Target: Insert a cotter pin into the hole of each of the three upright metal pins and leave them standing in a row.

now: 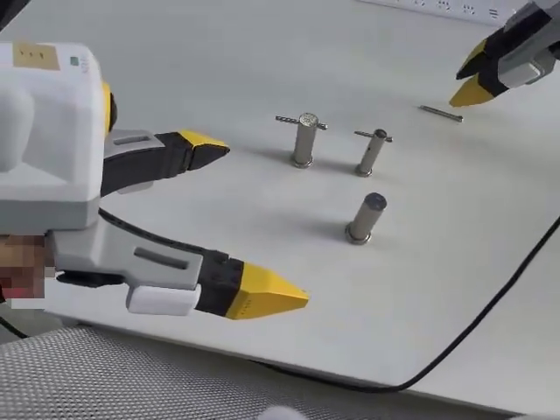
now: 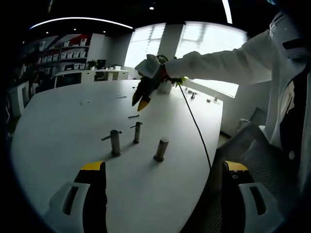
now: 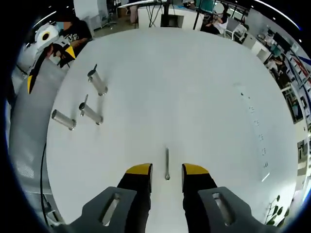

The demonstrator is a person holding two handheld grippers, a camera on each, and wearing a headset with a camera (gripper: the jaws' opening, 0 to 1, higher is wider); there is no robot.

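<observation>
Three upright metal pins stand on the white table. The far-left pin (image 1: 304, 140) and the middle pin (image 1: 372, 151) each carry a cotter pin through the top. The nearer pin (image 1: 366, 218) has none. A loose cotter pin (image 1: 440, 113) lies flat on the table, and in the right gripper view this cotter pin (image 3: 166, 162) lies just ahead of the gap between the tips. My right gripper (image 3: 167, 170) hovers open over it, apart from it, at the head view's top right (image 1: 477, 74). My left gripper (image 1: 254, 223) is open and holds nothing, left of the pins.
A black cable (image 1: 490, 306) trails across the table's near right side. The table's front edge (image 1: 350, 381) runs below, with a mesh chair (image 1: 105, 376) under it. A power strip (image 1: 446, 7) lies along the far edge. Shelves and desks stand far behind.
</observation>
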